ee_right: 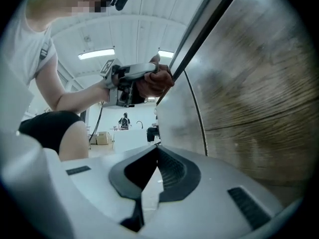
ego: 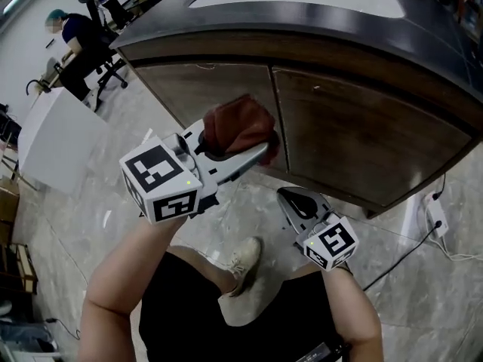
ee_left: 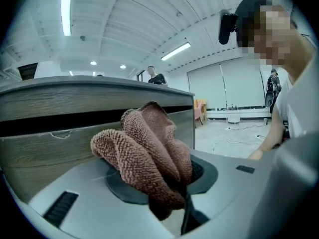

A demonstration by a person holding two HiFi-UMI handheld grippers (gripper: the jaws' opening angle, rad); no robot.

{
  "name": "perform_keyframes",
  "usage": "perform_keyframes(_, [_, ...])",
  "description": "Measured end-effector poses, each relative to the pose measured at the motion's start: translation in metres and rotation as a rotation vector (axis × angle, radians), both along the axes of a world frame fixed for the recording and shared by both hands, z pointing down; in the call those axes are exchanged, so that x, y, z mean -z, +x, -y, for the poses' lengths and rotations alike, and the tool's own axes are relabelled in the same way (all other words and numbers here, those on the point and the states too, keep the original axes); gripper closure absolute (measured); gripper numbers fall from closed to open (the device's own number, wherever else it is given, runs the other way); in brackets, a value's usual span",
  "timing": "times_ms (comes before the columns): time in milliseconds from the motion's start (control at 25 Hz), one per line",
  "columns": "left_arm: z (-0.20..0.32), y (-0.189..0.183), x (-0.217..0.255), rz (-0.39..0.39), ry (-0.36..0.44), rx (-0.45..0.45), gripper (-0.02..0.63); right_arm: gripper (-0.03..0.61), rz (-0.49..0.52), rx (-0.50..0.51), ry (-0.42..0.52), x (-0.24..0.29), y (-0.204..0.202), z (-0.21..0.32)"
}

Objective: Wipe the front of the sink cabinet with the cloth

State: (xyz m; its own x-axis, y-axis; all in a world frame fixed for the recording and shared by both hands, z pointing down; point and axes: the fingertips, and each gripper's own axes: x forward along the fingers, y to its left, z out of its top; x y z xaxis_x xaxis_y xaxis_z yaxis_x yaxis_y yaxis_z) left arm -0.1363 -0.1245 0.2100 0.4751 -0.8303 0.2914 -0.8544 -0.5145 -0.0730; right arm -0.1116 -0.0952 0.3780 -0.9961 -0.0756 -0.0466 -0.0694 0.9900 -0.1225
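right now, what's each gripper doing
Left gripper: closed on the brown cloth, held up near the cabinet front.
Right gripper: jaws together, holding nothing.

Head view looks down; both gripper views closely face the cabinet.

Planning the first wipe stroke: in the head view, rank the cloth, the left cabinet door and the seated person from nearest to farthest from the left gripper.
1. The cloth: clamped in the left gripper.
2. The left cabinet door: just beyond the cloth.
3. The seated person: far off, upper left, across the floor.
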Motion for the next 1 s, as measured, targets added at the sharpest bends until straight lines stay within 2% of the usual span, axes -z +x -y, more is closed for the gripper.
perform_keyframes(240, [0.012,0.003,0.036,-0.131,0.033,-0.028,0.476,0.566,0.018,-0.047,-0.032,-0.014,0.011,0.008])
perform_keyframes(360, [0.024,0.005,0.04,-0.087,0.032,-0.026,0.476,0.566,0.01,-0.076,-0.048,-0.026,0.023,0.008])
perform_keyframes(520, [0.036,-0.007,0.046,-0.034,0.053,0.017,0.476,0.566,-0.033,-0.108,-0.053,-0.042,0.041,0.013])
perform_keyframes(760, [0.05,-0.011,0.043,-0.042,0.04,0.048,0.476,0.566,-0.104,-0.195,-0.101,-0.1,0.059,0.021])
perform_keyframes(880, [0.056,-0.005,0.039,-0.026,0.026,0.052,0.476,0.566,-0.119,-0.181,-0.096,-0.113,0.057,0.018])
perform_keyframes(1000, [0.057,0.005,0.035,-0.026,0.015,0.045,0.476,0.566,-0.077,-0.163,-0.098,-0.106,0.055,0.016])
